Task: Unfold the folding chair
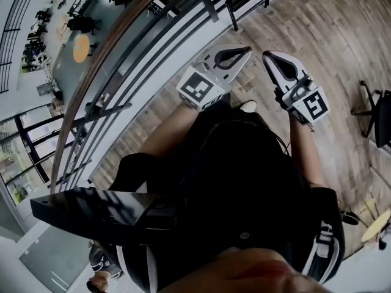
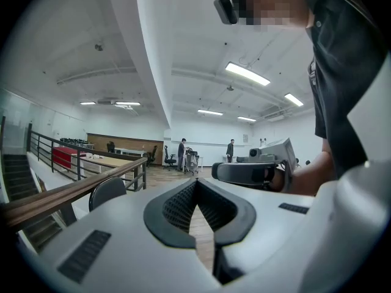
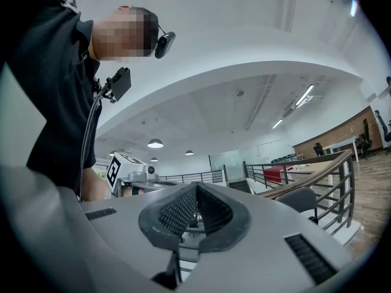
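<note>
A dark chair [image 1: 232, 10] stands by the railing at the top of the head view, mostly cut off by the frame edge. Its grey backrest [image 2: 109, 191] shows in the left gripper view and again [image 3: 300, 199] in the right gripper view. I cannot tell whether it is folded. My left gripper [image 1: 242, 52] and right gripper [image 1: 271, 57] are held side by side in front of my body, over the wooden floor and short of the chair. Both are shut with nothing between their jaws. Each shows in the other's view: the right gripper [image 2: 250, 171], the left gripper [image 3: 125, 173].
A wood-topped metal railing [image 1: 116, 57] runs diagonally at the left, with a drop to a lower floor beyond. An office chair [image 1: 376, 112] stands at the right. A glossy black panel [image 1: 91, 212] sits at lower left. Distant people [image 2: 182, 151] stand by desks.
</note>
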`<state>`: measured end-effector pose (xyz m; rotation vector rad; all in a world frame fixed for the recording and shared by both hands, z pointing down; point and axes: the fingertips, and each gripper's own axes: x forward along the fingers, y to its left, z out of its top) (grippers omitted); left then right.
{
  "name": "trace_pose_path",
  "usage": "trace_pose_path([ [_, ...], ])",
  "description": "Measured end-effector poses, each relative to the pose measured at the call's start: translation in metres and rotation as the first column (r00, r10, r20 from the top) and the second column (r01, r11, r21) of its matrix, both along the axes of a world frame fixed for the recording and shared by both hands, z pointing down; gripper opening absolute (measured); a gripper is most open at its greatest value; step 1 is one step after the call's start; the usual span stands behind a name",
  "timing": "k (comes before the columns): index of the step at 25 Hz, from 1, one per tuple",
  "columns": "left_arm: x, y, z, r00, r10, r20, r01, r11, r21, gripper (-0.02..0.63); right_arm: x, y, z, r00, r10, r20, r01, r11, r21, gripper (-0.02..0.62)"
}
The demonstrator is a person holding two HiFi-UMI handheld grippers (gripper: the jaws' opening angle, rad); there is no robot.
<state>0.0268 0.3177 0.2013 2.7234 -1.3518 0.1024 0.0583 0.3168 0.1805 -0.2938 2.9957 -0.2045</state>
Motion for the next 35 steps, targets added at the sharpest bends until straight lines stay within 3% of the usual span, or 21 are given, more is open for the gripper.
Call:
trace_pose_path([
  [8, -0.043, -0.07, -0.009, 0.999, 0.04, -0.018, -0.039, 0.999, 0.031, 0.003, -0.049, -0.062, -0.009, 0.999, 0.045, -0.018, -0.045, 0.999, 0.007, 0.006],
  [17, -0.118, -0.147, 0.003, 0.994, 0.103, -0.034, -0.104, 0.995, -0.006, 0.003, -0.13, -0.136, -0.001, 0.992, 0.116, -0.043, -0.117, 0.993, -0.02, 0.006],
  [23, -0.147, -0.186, 0.008, 0.991, 0.122, -0.049, -0.123, 0.992, -0.02, 0.003, -0.158, -0.174, 0.005, 0.986, 0.152, -0.069, -0.155, 0.988, -0.029, 0.006],
  [28, -0.144, -0.222, 0.015, 0.994, 0.089, -0.058, -0.091, 0.995, -0.028, 0.003, -0.151, -0.211, 0.016, 0.985, 0.147, -0.089, -0.151, 0.988, -0.033, 0.006],
  [35, -0.113, -0.276, 0.019, 0.999, 0.006, -0.036, -0.008, 0.999, -0.053, 0.003, -0.126, -0.265, 0.021, 0.99, 0.104, -0.096, -0.106, 0.994, -0.016, 0.006],
])
